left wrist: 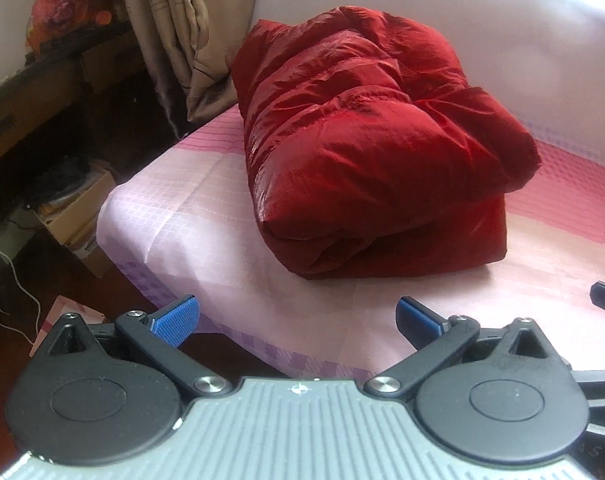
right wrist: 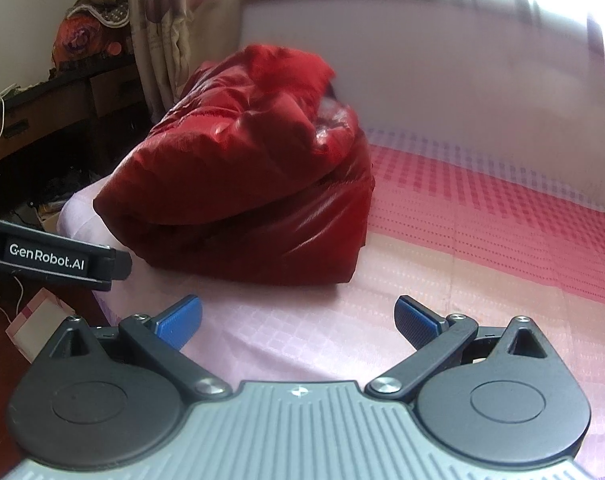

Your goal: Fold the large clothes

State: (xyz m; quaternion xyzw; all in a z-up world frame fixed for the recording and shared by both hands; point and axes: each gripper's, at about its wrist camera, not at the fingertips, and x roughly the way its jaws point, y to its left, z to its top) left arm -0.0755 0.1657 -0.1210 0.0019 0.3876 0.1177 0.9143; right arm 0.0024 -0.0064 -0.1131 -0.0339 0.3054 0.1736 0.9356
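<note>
A shiny red puffer jacket lies folded into a thick bundle on the pink checked bed sheet. In the right wrist view the same jacket sits ahead and a little left. My left gripper hovers open in front of the bundle's near end, nothing between its blue pads. My right gripper is also open and empty, a short way back from the jacket. The left gripper's black body shows at the left edge of the right wrist view.
The bed's left edge drops to a dark floor with a cardboard box and a white cable. A curtain hangs behind the jacket, and a dark wooden desk stands at the left. A pale wall and bright window lie beyond the bed.
</note>
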